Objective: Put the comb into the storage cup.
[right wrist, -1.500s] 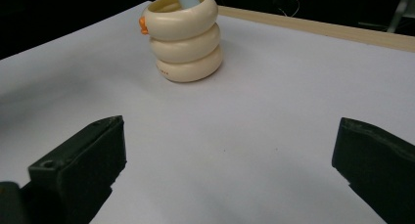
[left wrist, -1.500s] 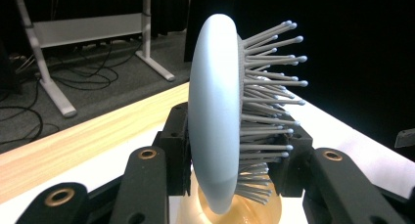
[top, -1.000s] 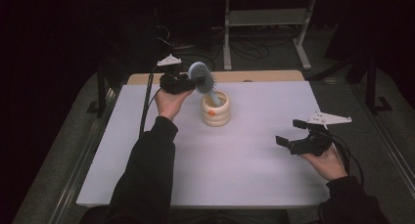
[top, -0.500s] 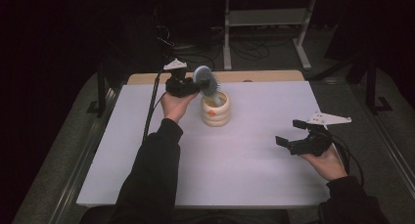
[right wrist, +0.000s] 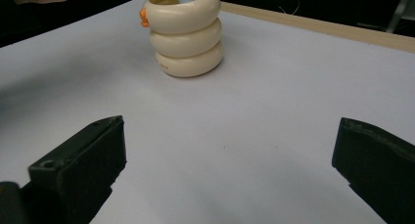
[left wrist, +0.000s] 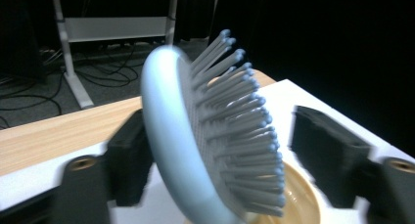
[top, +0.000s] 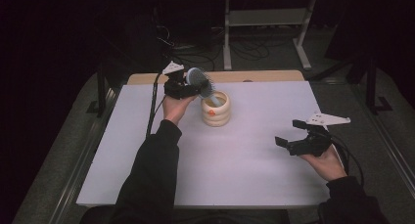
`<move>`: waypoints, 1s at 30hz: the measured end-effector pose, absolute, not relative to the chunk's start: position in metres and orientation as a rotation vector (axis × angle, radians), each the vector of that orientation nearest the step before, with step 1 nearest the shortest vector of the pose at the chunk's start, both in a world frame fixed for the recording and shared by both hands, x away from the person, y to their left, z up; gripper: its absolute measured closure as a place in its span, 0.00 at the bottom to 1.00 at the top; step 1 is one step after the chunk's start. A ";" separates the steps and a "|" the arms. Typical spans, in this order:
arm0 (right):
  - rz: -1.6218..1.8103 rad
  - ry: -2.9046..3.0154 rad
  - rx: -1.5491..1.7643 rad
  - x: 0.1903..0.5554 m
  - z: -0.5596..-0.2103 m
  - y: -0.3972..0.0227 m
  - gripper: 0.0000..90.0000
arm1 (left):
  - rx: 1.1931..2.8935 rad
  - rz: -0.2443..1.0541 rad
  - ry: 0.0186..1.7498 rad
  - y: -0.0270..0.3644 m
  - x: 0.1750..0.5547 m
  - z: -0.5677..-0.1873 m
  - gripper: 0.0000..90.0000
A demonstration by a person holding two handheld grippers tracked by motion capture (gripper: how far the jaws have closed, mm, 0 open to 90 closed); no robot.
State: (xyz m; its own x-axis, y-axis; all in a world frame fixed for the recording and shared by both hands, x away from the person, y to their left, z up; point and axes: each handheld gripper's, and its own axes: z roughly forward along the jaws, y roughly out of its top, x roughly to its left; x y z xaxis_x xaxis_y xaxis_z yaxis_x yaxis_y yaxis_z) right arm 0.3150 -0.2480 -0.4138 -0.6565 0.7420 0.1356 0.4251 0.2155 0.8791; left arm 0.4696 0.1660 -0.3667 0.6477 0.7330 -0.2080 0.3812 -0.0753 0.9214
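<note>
A pale blue hairbrush (top: 198, 79) leans with its handle down inside a cream ribbed cup (top: 216, 108) at the back middle of the white table. My left gripper (top: 192, 88) is at the brush head, just left of the cup. In the left gripper view the brush head (left wrist: 215, 136) stands between the jaws, bristles facing the right jaw with a gap; the left jaw is close to its back. The jaws stand wide, so the left gripper (left wrist: 222, 128) is open. My right gripper (top: 288, 132) is open over bare table at the right, and the cup (right wrist: 186, 33) lies far ahead of it.
The white table top (top: 235, 165) has a wooden strip (top: 264, 76) along its far edge. A metal stand (top: 266, 18) and cables lie on the dark floor behind. A small orange mark (top: 210, 112) sits on the cup's side.
The left gripper has shifted slightly at the cup, with the brush head staying above the rim. The right gripper has not moved.
</note>
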 end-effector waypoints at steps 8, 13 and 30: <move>1.406 2.190 1.090 0.315 -0.415 -0.247 0.00 | 1.742 0.324 0.925 0.173 0.470 -0.368 0.00; 1.400 2.190 1.092 0.315 -0.415 -0.247 0.00 | 1.749 0.323 0.879 0.179 0.467 -0.366 0.00; 1.379 2.200 1.088 0.314 -0.417 -0.247 0.00 | 1.774 0.336 0.828 0.200 0.456 -0.357 0.00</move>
State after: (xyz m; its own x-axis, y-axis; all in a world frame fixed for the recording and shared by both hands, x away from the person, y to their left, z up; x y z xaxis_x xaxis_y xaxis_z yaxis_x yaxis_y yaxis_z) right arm 0.3145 -0.2466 -0.4172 -0.6566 0.7450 0.1180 0.4309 0.2421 0.8693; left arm 0.4557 0.1996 -0.3574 0.7160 0.6772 -0.1695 0.3678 -0.1595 0.9161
